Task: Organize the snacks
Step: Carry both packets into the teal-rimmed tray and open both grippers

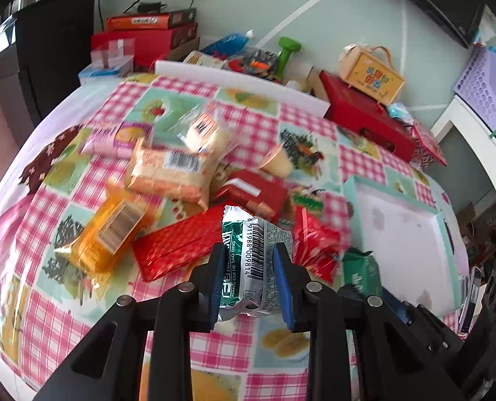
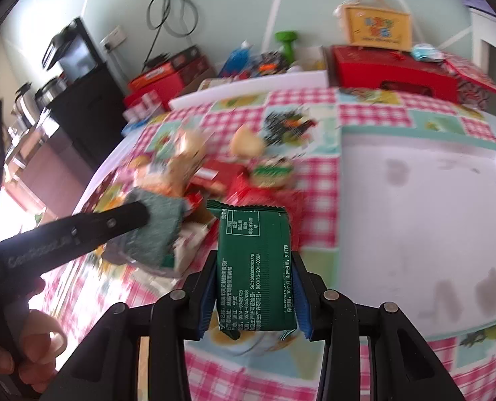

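**Both tools pinching green snack packets above the checked tabletop**

The left tool (image 1: pixel 250 250) pinches a silver-and-green biscuit packet (image 1: pixel 254 260) between its blue pads, barcode side up, lifted clear of the tabletop (image 1: pixel 214 344). The right tool (image 2: pixel 253 257) pinches a dark green snack packet (image 2: pixel 254 267), its printed back facing the camera, also held off the cloth. In the left wrist view, the remaining snack pile lies from about 10 to 12 o'clock of the held packet: an orange packet (image 1: pixel 107 230), a long red packet (image 1: pixel 177 240), a pale biscuit packet (image 1: pixel 171 173) and a red box (image 1: pixel 251 193). A white tray with a mint rim (image 1: pixel 401 240) sits at 3 o'clock, holding no snacks. A hand (image 2: pixel 30 351) grips the left tool's handle at the right wrist view's 8 o'clock.
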`<state>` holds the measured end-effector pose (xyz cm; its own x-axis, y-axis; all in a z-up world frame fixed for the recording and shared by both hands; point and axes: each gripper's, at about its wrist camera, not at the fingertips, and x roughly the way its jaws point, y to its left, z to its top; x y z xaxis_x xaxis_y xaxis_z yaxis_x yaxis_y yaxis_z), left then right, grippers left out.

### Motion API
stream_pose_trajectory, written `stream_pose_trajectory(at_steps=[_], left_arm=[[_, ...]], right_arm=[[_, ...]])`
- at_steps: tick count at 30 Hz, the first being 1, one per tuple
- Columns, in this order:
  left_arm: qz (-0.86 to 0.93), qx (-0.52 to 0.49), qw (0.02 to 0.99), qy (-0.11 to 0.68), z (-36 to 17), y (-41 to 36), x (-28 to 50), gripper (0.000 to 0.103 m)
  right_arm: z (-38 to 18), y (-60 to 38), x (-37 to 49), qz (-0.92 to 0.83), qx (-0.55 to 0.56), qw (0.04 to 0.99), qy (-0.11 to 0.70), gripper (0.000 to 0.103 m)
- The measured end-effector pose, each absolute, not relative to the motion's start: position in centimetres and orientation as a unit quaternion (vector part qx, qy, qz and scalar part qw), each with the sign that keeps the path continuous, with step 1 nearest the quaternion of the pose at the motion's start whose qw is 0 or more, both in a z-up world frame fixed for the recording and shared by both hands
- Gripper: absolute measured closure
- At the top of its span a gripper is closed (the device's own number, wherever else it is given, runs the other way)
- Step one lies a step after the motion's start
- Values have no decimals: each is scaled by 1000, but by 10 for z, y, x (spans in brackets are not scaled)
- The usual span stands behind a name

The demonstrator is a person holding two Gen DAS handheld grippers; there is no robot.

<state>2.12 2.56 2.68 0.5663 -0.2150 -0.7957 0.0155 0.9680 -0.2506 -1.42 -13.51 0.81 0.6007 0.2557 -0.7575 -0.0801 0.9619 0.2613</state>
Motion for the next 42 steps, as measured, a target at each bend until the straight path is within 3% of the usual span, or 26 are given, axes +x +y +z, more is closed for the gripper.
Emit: stream_pose_trajectory(at_steps=[21,37,39,40,41,42], left_arm=[[-218,-16,856,468,29,-136,77,73],[-228,1,848,479,-3,-192,106,72],[-222,8,848,481,-5,-192,107,60],[-221,12,848,482,-4,-192,106,43],[-220,15,849,480,-2,-192,105,35],[-221,13,850,478,1,-191,105,35]], right_arm=[[9,-304,-3,-165,158,884,409,61],[-19,-366,9,-248,175,851,429,61],[-20,-368,9,-250,177,849,431,60],[-20,-368,8,-251,177,849,431,59],[-20,-368,8,-251,178,848,430,59],[-19,-369,8,-250,179,849,431,59]])
